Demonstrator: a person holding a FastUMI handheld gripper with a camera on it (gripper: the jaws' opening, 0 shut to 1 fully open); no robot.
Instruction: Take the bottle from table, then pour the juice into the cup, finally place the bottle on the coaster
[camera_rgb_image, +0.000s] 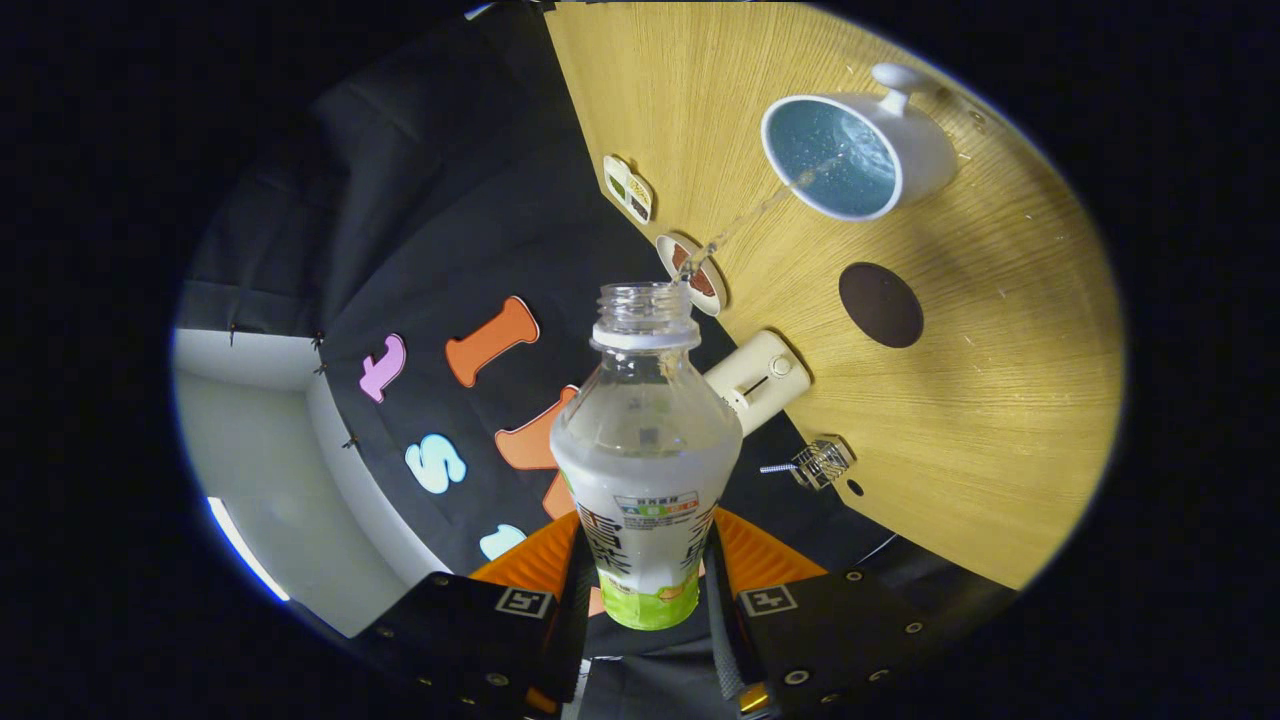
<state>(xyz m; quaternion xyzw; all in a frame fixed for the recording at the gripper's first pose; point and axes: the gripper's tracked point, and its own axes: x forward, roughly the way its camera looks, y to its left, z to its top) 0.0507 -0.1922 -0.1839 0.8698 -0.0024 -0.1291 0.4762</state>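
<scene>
bare table (1000, 400) between cup (850, 155), coaster (880, 304)

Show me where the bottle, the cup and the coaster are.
bottle (645, 450): gripper view, clear shoulder, between the tongs.
cup (925, 140): gripper view, white outer wall.
coaster (880, 305): gripper view, centre of the dark disc.

Clear glossy plastic bottle (645, 440), smooth glazed cup (850, 150), matt wood-grain table (1000, 380), matt dark coaster (880, 305)
</scene>
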